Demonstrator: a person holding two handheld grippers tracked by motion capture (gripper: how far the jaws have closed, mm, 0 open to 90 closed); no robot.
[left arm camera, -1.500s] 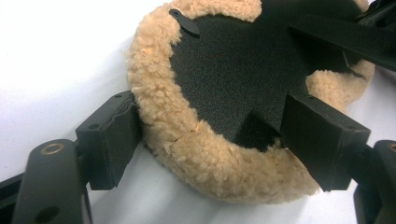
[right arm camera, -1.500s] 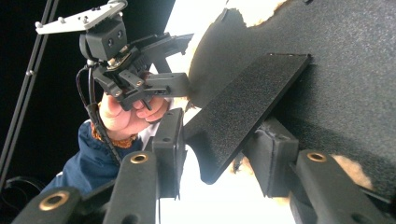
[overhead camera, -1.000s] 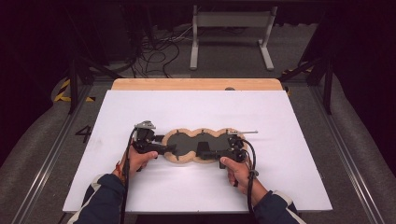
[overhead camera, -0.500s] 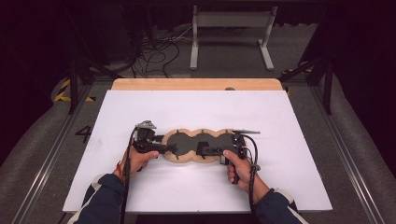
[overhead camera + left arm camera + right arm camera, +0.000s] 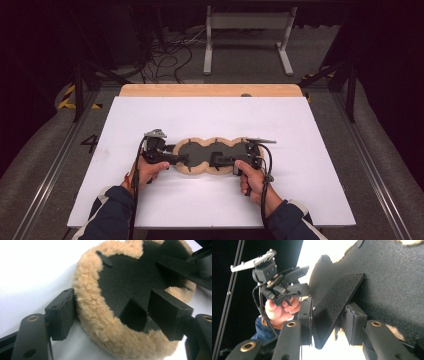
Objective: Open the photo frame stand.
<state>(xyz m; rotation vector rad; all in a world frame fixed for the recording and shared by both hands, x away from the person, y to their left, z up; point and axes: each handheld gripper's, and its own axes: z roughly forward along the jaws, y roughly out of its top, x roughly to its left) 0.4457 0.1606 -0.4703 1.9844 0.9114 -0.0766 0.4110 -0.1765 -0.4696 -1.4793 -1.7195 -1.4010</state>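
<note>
Since the earlier frames, the right gripper point(image 5: 218, 160) has turned a little on the pad while its jaws have been closing; the left gripper point(image 5: 179, 160) and the fleece pad point(image 5: 200, 152) lie as before.

Item: fleece pad, three joined round lobes, tan woolly rim, black felt face up. It lies flat on the white sheet point(image 5: 310, 150), near the middle and somewhat towards the person's side. The long axis runs left to right across the table, one end towards each gripper.

Left gripper point(image 5: 110, 315): jaws fairly wide, straddling the left lobe's edge. One pad is against the woolly rim from outside, the other rests on the black felt beside a small raised flap point(image 5: 133, 315). Whether they press is unclear.

Right gripper point(image 5: 329, 322): jaws partly closed around a stiff black strap point(image 5: 337, 305) that stands up from the felt face at the right lobe. The strap sits between the pads; one pad touches it, and a firm clamp cannot be confirmed.

Room: broad bare sheet on every side of the pad. A wooden board edge point(image 5: 210, 90) runs along the far side of the sheet, well apart.
</note>
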